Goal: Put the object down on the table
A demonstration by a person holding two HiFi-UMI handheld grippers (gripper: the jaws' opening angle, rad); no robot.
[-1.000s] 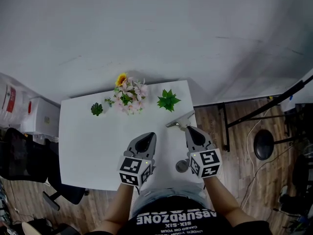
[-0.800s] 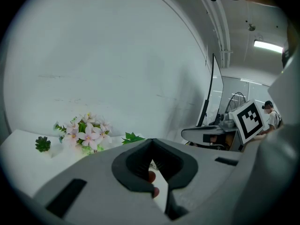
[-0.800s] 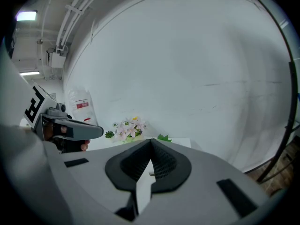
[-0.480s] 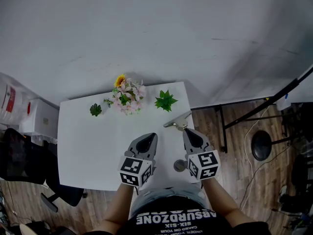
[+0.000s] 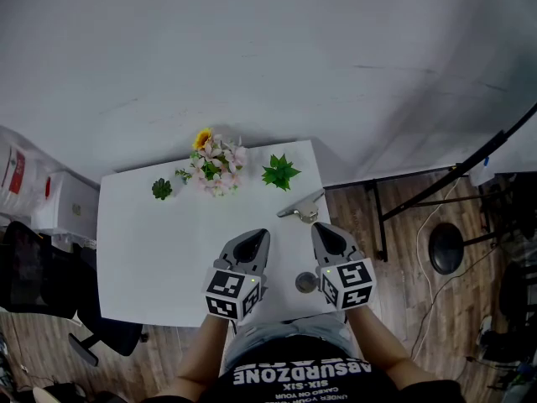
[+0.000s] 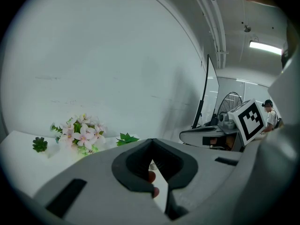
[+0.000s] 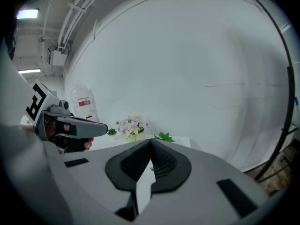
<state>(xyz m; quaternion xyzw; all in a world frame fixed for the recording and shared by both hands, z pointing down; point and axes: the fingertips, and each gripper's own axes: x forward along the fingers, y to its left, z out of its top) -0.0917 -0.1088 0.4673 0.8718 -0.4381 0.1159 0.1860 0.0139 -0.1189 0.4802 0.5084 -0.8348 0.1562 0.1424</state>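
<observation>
In the head view, the grey metal angled tool (image 5: 300, 206) lay flat on the white rectangular table (image 5: 151, 259), right of centre and close to the table's right edge. The putting-down therefore looked done, and the step in hand was, by my reading, getting clear cleanly. The right gripper (image 5: 321, 227) sat just below the tool and apart from it, its jaws pressed together on nothing. The left gripper (image 5: 258, 235), beside it toward frame centre, was likewise closed and empty. To finish well, the right gripper was best drawn toward the bottom of the frame rather than sideways, since a nudge rightward could tip the tool onto the wooden floor (image 5: 411, 259). A small round grey thing (image 5: 305, 282) showed just left of that gripper's marker cube; what it was could not be told. The pink-and-white flower bunch (image 5: 214, 164), the star-shaped bright green plant (image 5: 279, 173) and the small dark green plant (image 5: 161, 189) stood along the far edge, well apart from both grippers, leaving the table's left and middle free. In the left gripper view the jaw tips met at frame centre, with the flowers at lower left. In the right gripper view the tips also met, and the table's far corner showed just above them.
</observation>
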